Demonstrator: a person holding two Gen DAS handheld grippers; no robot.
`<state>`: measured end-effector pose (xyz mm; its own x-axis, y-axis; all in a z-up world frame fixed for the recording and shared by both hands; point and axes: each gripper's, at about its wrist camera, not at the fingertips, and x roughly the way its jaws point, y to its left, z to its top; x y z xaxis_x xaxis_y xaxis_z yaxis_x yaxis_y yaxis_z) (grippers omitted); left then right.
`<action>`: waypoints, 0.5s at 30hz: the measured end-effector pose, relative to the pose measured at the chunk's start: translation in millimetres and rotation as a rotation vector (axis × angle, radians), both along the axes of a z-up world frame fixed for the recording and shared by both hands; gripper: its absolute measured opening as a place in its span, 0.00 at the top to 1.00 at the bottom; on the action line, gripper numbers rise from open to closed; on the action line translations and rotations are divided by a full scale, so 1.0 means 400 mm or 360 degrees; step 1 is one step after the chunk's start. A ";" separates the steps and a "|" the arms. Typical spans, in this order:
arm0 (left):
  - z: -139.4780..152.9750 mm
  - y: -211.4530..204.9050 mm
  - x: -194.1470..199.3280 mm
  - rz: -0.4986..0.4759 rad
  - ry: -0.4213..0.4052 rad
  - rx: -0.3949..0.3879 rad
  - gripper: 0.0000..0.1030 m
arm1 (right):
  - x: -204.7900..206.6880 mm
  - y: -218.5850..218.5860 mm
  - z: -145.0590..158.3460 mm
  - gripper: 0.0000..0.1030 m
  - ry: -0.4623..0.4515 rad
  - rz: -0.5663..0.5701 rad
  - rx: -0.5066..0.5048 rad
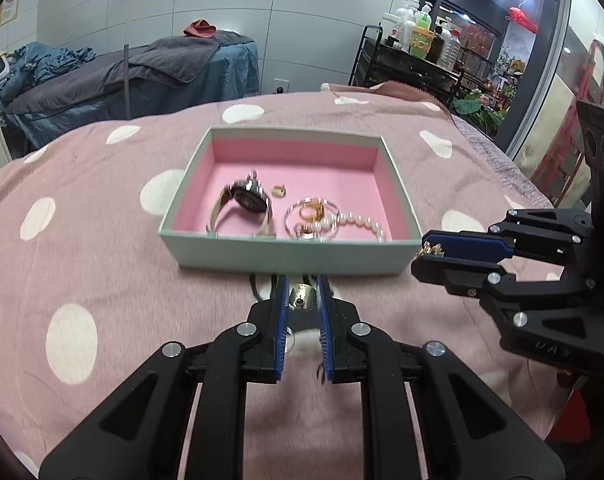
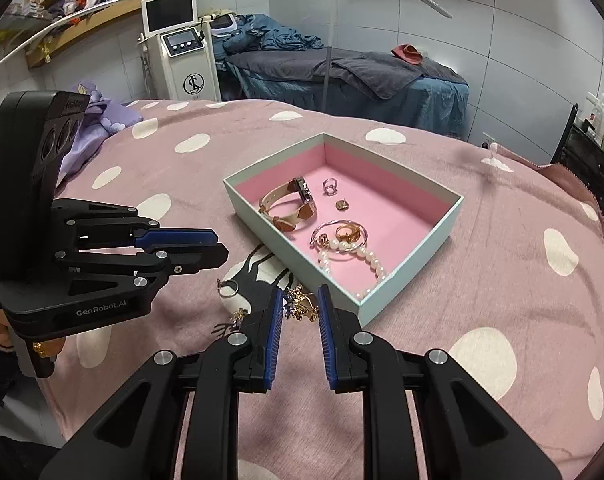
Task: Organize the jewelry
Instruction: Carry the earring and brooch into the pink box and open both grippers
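My right tool [image 2: 299,306] pinches a spiky gold brooch [image 2: 300,305] near the mint, pink-lined box [image 2: 412,254]; my left tool [image 1: 300,300] grasps, I think, a gold ring [image 1: 300,295].

From my left wrist view, box [image 1: 285,258] near wall hides lower part of watch [image 1: 243,204] strap, bangle [image 1: 312,220] and pearls [image 1: 362,222]. Watch blurred there, dial unreadable. Small gold piece [image 1: 278,191] right of watch too small to identify. Item [image 1: 300,296] between left gripper [image 1: 300,300] fingers, just before box: partly hidden, can't name it. Right gripper [image 1: 426,258] cut by frame edge. Charm [image 2: 299,304] at box corner, details unclear.
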<state>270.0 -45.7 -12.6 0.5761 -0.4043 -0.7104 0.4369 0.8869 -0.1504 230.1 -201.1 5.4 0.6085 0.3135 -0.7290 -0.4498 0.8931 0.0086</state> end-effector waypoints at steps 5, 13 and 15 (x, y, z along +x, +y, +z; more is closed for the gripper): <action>0.033 -0.025 0.082 0.0011 -0.0003 -0.0043 0.86 | 0.055 0.009 0.008 0.83 -0.0049 -0.0006 -0.0057; 0.031 -0.086 0.232 0.0061 -0.0021 0.0056 0.86 | 0.134 0.030 -0.018 0.83 -0.0044 -0.0020 -0.0137; 0.023 -0.098 0.268 0.0074 0.0016 0.0075 0.86 | 0.149 0.036 -0.025 0.83 -0.0035 -0.0027 -0.0141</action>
